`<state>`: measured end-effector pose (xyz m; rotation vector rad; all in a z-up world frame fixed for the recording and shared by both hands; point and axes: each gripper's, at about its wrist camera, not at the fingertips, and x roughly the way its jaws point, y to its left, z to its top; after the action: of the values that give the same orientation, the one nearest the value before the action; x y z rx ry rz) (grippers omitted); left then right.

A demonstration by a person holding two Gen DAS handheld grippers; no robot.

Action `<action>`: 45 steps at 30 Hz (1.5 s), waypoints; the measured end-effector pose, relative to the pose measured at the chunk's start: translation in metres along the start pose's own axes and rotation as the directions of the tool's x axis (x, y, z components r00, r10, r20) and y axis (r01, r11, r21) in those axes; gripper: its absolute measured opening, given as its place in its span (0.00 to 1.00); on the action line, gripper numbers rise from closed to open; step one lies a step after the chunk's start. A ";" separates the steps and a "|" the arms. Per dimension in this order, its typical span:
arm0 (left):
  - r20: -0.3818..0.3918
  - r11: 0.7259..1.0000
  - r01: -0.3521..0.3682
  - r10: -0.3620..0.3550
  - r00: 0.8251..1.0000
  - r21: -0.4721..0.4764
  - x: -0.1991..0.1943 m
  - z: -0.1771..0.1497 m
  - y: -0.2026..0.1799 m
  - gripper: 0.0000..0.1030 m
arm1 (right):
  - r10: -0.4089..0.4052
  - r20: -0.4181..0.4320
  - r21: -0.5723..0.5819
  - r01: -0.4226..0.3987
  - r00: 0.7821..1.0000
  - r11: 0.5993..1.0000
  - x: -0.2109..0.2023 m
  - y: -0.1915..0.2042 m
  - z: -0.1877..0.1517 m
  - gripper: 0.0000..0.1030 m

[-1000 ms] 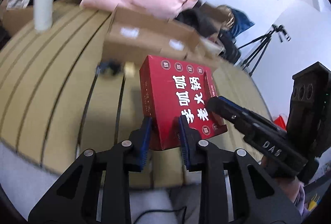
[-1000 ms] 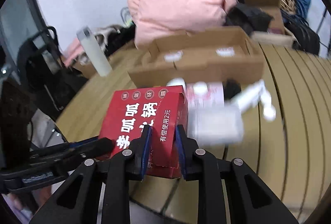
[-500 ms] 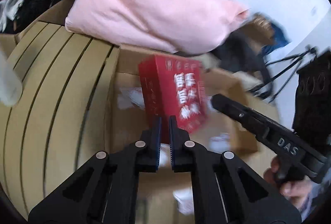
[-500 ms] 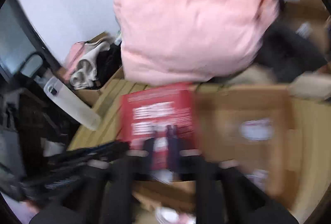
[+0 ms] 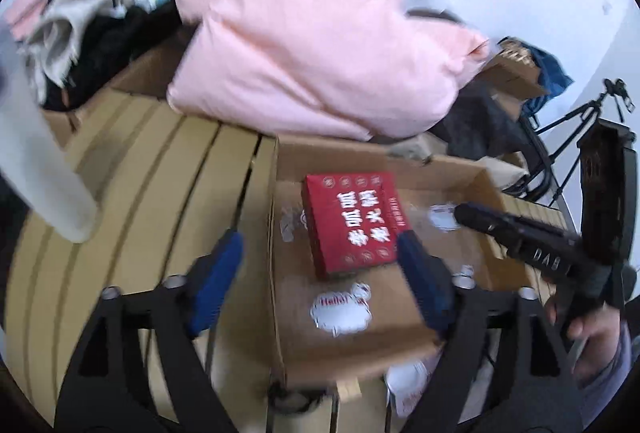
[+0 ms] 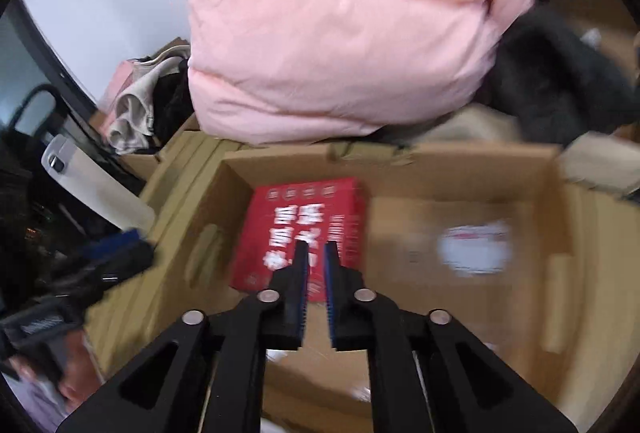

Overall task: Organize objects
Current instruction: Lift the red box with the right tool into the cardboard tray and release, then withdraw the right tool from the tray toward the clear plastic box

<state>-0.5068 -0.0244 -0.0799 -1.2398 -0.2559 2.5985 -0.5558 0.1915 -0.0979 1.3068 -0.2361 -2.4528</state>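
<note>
A red box with white characters (image 5: 352, 221) (image 6: 304, 225) lies flat on the floor of an open cardboard carton (image 5: 276, 233) (image 6: 440, 169), near its left wall. My left gripper (image 5: 320, 245) hovers over the carton's near left corner; its jaws are wide and opening, with nothing pressed between the blue pads (image 5: 216, 281). My right gripper (image 6: 316, 251) hangs just above the red box, its jaws a narrow gap apart and opening, gripping nothing. The right gripper (image 5: 480, 217) also shows from the side in the left wrist view, held by a hand (image 5: 592, 333).
A big pink padded bundle (image 5: 312, 33) (image 6: 340, 25) lies behind the carton. A white bottle (image 5: 40, 173) (image 6: 96, 189) stands on the slatted wooden table (image 5: 160, 193) to the left. Dark clothes, more cartons and a tripod (image 5: 580, 113) crowd the back right.
Both grippers carried the red box from the table's near edge over to the carton, then let go; it now lies inside. The left jaws have spread wide.
</note>
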 end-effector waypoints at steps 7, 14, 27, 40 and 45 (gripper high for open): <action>0.142 0.985 -0.131 0.114 0.983 0.116 -0.126 -0.030 -0.033 0.98 | -0.064 0.165 -0.120 0.085 0.984 0.989 -0.125 0.012 -0.031 1.00; 0.206 0.964 -0.223 0.192 0.960 0.142 -0.257 -0.101 -0.061 1.00 | 0.023 0.242 -0.162 0.017 0.970 0.987 -0.265 0.056 -0.110 1.00; 0.301 0.961 -0.214 0.156 0.941 0.173 -0.392 -0.221 -0.079 1.00 | 0.010 0.260 -0.305 0.072 0.966 0.950 -0.422 0.118 -0.272 1.00; 0.227 0.976 -0.195 0.170 0.959 0.094 -0.343 -0.272 -0.072 1.00 | -0.095 0.365 -0.171 0.167 0.926 0.971 -0.354 0.125 -0.354 1.00; 0.205 0.981 -0.179 0.160 0.966 0.075 -0.322 -0.268 -0.063 1.00 | -0.140 0.346 -0.111 0.189 0.928 0.976 -0.342 0.110 -0.348 1.00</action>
<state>-0.0925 -0.0473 0.0073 -1.0131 -0.0659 2.8487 -0.0672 0.2264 0.0042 0.8734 -0.0314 -2.7715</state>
